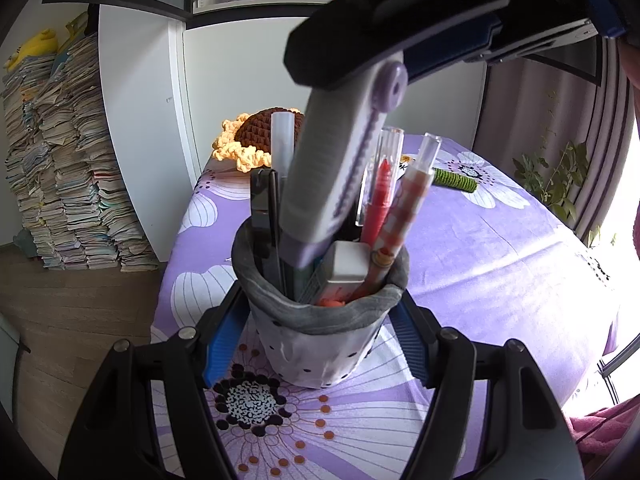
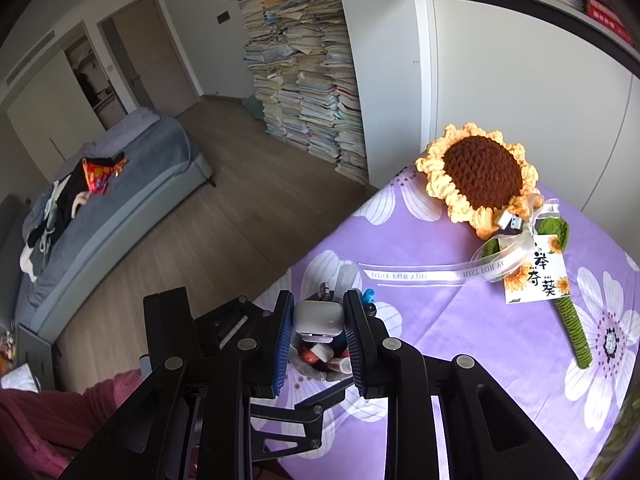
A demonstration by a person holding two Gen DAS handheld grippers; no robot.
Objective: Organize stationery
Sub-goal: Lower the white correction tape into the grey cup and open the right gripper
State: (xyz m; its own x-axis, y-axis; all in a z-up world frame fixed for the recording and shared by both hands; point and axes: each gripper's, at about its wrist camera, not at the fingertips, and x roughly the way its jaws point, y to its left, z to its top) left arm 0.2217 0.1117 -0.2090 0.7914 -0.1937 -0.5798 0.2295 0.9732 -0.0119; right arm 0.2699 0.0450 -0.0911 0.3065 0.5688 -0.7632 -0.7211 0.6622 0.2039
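Purple flower-print tablecloth point(image 1: 480, 248) covers the table; grey soft fabric pen cup with dots point(image 1: 320, 320) stands on it, left gripper point(image 1: 316, 344) clamped on both its sides; right gripper point(image 2: 318, 328) above cup, jaws closed on grey-lilac plastic utility knife point(image 1: 336, 168), lower end inside cup among red pens point(image 1: 378, 200); crocheted yellow-brown sunflower point(image 2: 480, 176) lies well behind cup.

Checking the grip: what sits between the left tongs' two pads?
The fabric pen holder, stuffed with pens and an eraser, sits squeezed between the left tongs, as the left wrist view shows.
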